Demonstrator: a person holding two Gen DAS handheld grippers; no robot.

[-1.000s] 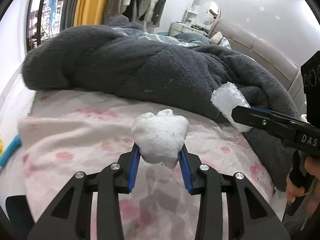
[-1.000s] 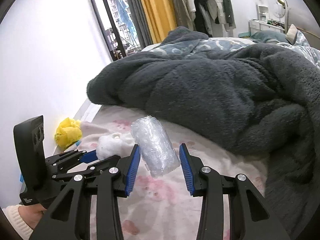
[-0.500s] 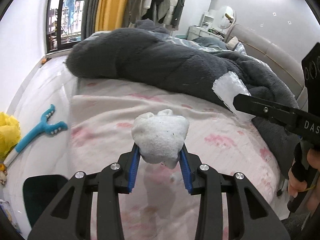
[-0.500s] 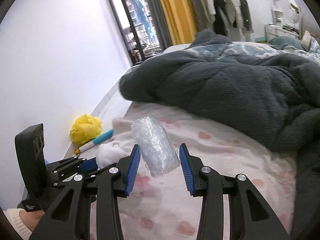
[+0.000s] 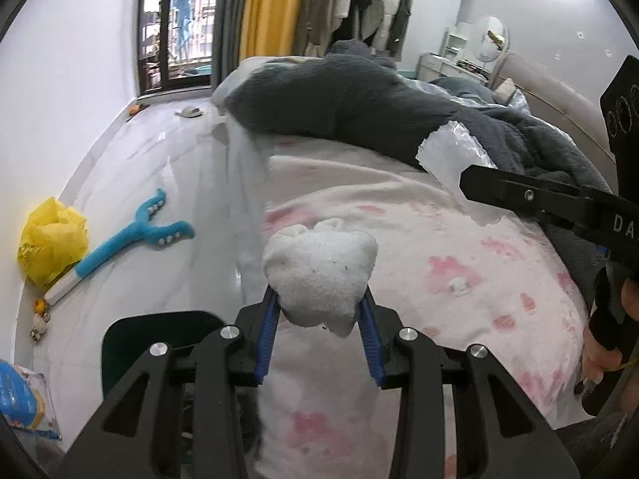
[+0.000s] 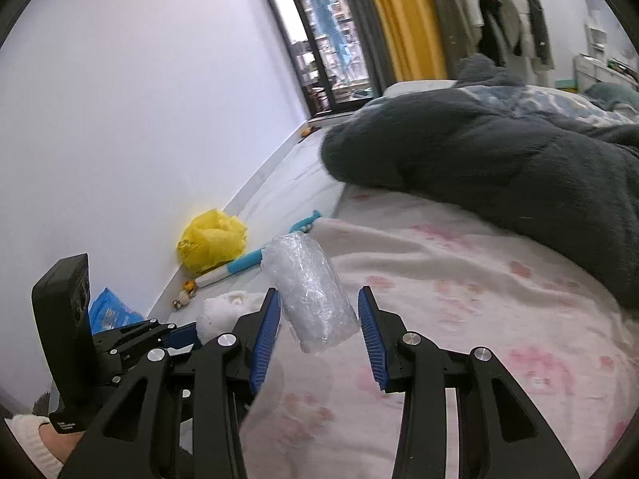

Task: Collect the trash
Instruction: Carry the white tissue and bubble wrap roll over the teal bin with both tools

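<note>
My left gripper [image 5: 318, 307] is shut on a crumpled white wad [image 5: 319, 271], carried above the left edge of the bed. My right gripper [image 6: 317, 313] is shut on a roll of clear bubble plastic [image 6: 311, 295], held over the pink-flowered sheet [image 6: 459, 299]. In the left wrist view the right gripper [image 5: 519, 195] reaches in from the right with the plastic roll [image 5: 451, 151] at its tip. The right wrist view shows the left gripper [image 6: 175, 335] low on the left with the white wad [image 6: 223, 311]. A hand holds each tool.
A dark bin [image 5: 135, 343] stands on the floor just left of the bed. By the wall lie a yellow plastic bag [image 5: 52, 239], a blue forked toy [image 5: 135, 235] and a blue packet [image 5: 20, 399]. A grey blanket [image 5: 359, 103] covers the far bed.
Both grippers have swung left along the bed with their loads still held. The floor, the yellow bag, the blue toy and the dark bin have come into view.
</note>
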